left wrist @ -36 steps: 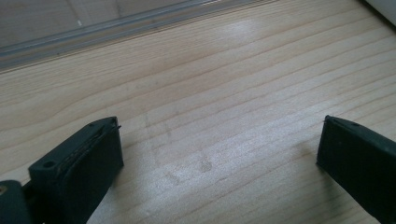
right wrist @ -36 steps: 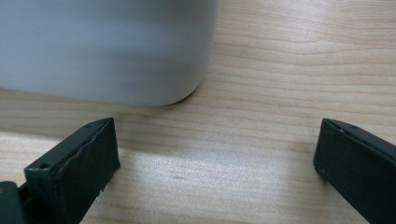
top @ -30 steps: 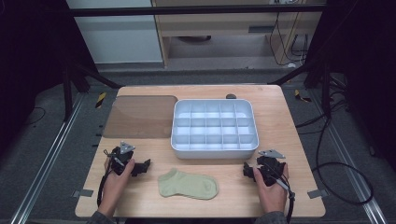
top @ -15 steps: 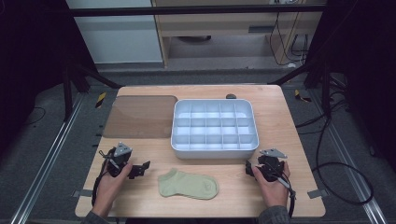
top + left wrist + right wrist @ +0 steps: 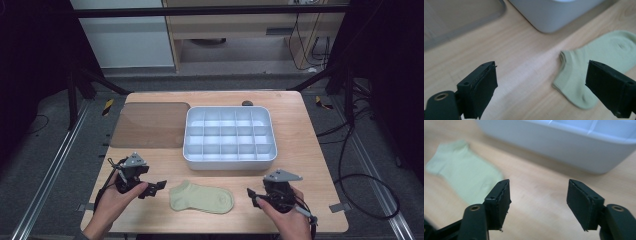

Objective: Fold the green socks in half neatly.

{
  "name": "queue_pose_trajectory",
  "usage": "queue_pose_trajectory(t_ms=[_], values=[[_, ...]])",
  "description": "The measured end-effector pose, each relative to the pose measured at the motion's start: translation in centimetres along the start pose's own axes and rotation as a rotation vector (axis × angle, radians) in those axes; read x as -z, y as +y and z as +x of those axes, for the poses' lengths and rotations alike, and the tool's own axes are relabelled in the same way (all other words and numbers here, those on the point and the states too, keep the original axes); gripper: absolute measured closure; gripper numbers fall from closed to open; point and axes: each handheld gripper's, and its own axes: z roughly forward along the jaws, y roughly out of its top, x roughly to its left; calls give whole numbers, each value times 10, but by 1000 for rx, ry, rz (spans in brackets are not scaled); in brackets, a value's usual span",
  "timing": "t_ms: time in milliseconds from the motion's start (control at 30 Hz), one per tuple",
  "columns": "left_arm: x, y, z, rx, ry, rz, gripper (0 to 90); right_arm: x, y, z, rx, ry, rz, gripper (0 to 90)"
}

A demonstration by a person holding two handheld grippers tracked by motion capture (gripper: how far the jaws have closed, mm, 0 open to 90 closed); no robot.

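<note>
Desk with sock, divided tray and two hand-held grippers, seen from above.

Wooden desk [image 5: 300, 150] carrying: a pale green sock [image 5: 201, 197], flat near the front edge; a white tray [image 5: 229, 159] of many square compartments, mid-desk, just behind the sock and apart from it; a brown translucent mat [image 5: 150, 125] left of the tray; a small dark object [image 5: 247, 103] at the far edge. Left hand-held gripper [image 5: 155, 186], in the person's left hand [image 5: 112, 200], points at the sock's cuff end, jaws apart, nothing between them, having just been closing slightly. Right hand-held gripper [image 5: 252, 196], in the right hand [image 5: 285, 220], faces the toe end, jaws likewise parted and empty, just been closing. Neither touches the sock.
</note>
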Motion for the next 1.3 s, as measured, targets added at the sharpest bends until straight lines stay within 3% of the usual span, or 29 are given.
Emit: queue_pose_trajectory(t_ms=[100,200,233,300,400,467,667,833,967,1167,1300], values=[[-11,4,-11,-26,-28,28,149,-14,0,10,7,74,66,449],[-16,10,-18,-49,-42,43,170,-20,5,11,14,91,86,504],[-21,17,-26,-89,-42,54,182,-29,13,15,32,107,108,560],[-27,21,-29,-102,-43,70,216,-36,17,20,20,132,129,597],[-36,20,-28,-107,-39,113,258,-40,19,22,7,144,132,642],[-42,15,-25,-80,-25,127,303,-48,19,27,-15,177,153,655],[-36,8,-22,-83,-7,132,378,-55,15,36,-6,154,174,676],[-44,8,-14,-81,-38,188,427,-55,15,40,23,157,173,679],[-42,8,-15,-85,-42,196,476,-58,14,41,20,159,182,707],[-48,1,-22,-86,-55,257,499,-57,14,44,9,155,180,709],[-50,2,-22,-92,-37,259,494,-55,13,45,4,152,178,690]])
